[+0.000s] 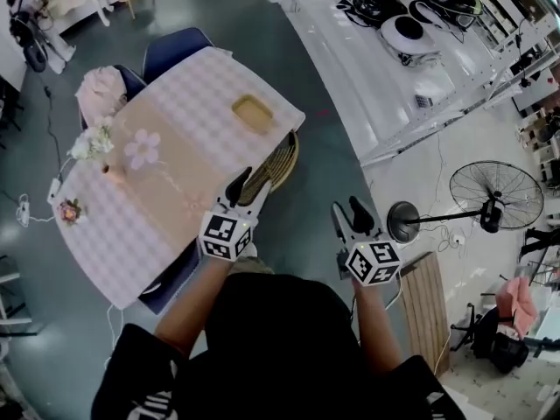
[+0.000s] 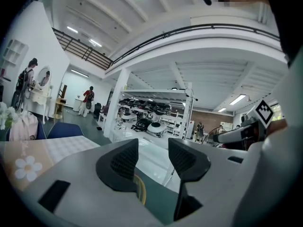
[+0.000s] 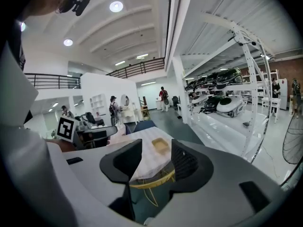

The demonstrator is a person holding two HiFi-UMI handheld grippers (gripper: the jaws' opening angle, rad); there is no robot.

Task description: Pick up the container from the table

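The container is a shallow yellow tray lying near the far right corner of the table, which has a pink checkered cloth. My left gripper hovers by the table's right edge, nearer to me than the container, open and empty. Off the table over the floor, my right gripper is also open and holds nothing. In the right gripper view the container shows far off between the open jaws of the gripper. The left gripper points past the table at the hall.
A wicker chair is tucked under the table's right side. A pink flower vase, white flowers and a small posy stand on the left half. A white rack, a floor fan and a wooden bench are at right.
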